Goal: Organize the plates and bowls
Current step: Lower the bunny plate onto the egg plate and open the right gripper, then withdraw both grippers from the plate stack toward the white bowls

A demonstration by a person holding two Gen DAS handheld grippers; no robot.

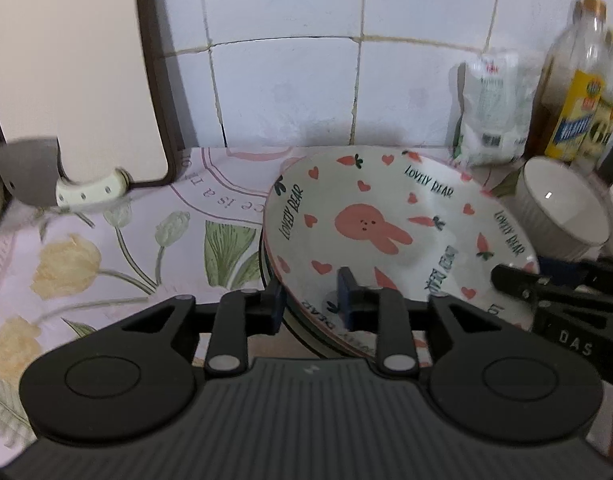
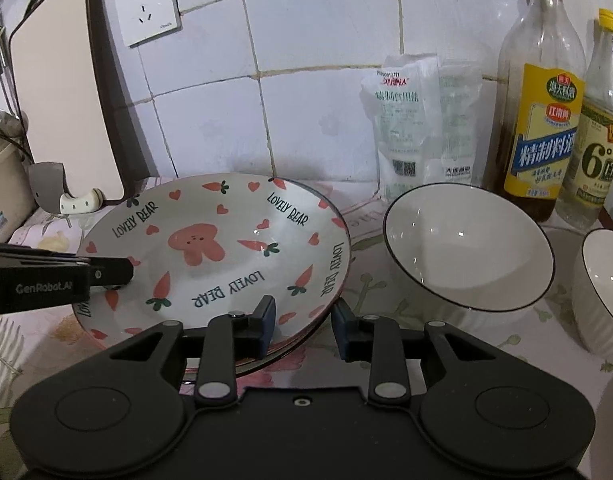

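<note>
Two grippers straddle opposite rim sections of the rabbit-print plate (image 2: 214, 256), which sits on a plate stack on the floral cloth (image 1: 106, 248). Left gripper (image 1: 311, 300) and right gripper (image 2: 302, 330): jaws parted, pads clear of the rim. White bowl (image 2: 468, 246) stands just right.

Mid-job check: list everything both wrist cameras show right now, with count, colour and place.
bunny plate: top of a plate stack, white with pink rabbit, mat centre
bowls: two, white, dark rims, right of the stack
bottles: two, yellow labels, by the wall
salt bags: two, white, against the tiles
cutting board: one, cream, leaning left
socket: one, white, on the wall
left gripper: black, jaws astride the stack's rim
right gripper: black, jaws astride the rim, apart
</note>
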